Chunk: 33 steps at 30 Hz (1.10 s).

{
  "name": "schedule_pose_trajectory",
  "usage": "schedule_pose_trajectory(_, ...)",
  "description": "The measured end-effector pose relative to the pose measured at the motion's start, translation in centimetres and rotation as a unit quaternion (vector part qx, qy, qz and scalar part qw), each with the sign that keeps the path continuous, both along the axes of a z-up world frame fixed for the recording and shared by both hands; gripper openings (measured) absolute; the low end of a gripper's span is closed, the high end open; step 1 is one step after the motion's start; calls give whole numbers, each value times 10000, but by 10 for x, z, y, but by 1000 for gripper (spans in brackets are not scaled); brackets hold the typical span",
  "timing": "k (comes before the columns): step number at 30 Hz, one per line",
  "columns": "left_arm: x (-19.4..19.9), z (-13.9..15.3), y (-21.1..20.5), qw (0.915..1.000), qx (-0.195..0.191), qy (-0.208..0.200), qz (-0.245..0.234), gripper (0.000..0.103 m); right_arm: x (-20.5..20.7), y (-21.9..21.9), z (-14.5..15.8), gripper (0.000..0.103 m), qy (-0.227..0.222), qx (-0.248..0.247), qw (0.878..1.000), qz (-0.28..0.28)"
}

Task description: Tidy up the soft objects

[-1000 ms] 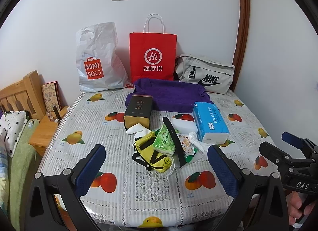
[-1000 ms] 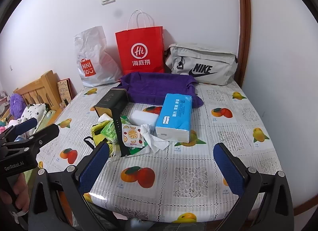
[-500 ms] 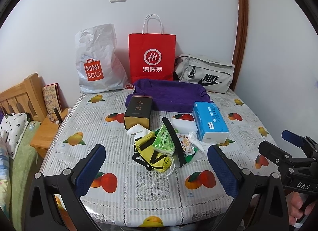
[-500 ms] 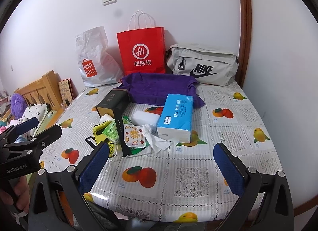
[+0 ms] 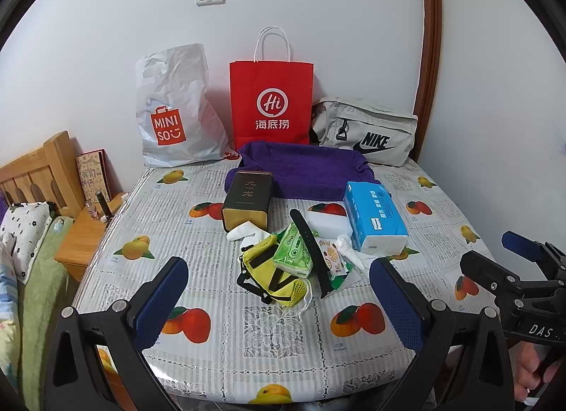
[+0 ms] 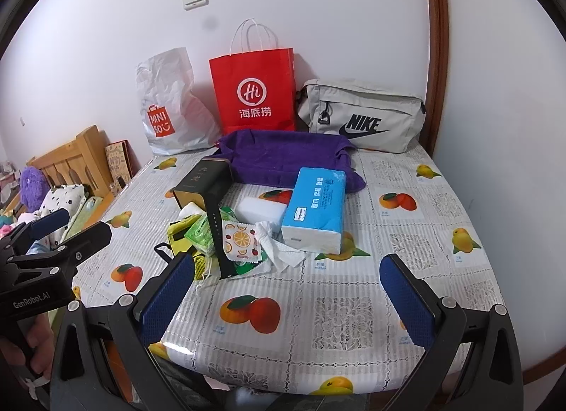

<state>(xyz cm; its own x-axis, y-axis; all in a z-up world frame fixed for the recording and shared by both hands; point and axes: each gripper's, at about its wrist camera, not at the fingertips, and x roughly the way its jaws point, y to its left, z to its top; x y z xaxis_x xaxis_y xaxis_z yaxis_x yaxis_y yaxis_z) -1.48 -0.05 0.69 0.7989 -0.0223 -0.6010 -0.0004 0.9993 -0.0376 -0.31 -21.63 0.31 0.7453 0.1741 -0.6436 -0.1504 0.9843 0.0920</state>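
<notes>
A pile of small things lies mid-table: a yellow pouch (image 5: 270,276), a green tissue pack (image 5: 293,251), a black strap (image 5: 311,251), a fruit-print sachet (image 6: 240,239) and crumpled white tissue (image 6: 279,250). A blue tissue pack (image 5: 375,220) and a white sponge (image 6: 260,209) lie beside it. A purple towel (image 5: 304,168) lies behind. My left gripper (image 5: 279,301) is open and empty, short of the pile. My right gripper (image 6: 286,297) is open and empty, near the front edge.
A dark tea tin (image 5: 247,198) stands left of the pile. A white MINISO bag (image 5: 173,110), a red paper bag (image 5: 270,103) and a grey NIKE bag (image 5: 364,135) line the back wall. A wooden bed frame (image 5: 39,170) and nightstand (image 5: 85,237) stand at the left.
Both grippers have drifted slightly; the view has shifted a little. Nothing on the table has moved, and both stay open.
</notes>
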Motion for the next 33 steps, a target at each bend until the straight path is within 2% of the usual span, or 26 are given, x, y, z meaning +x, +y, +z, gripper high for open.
schedule_pose_trajectory(33,-2,3,-1,10000,30,-37,6,103,-1,-2,0,103,5,-29,10000,5)
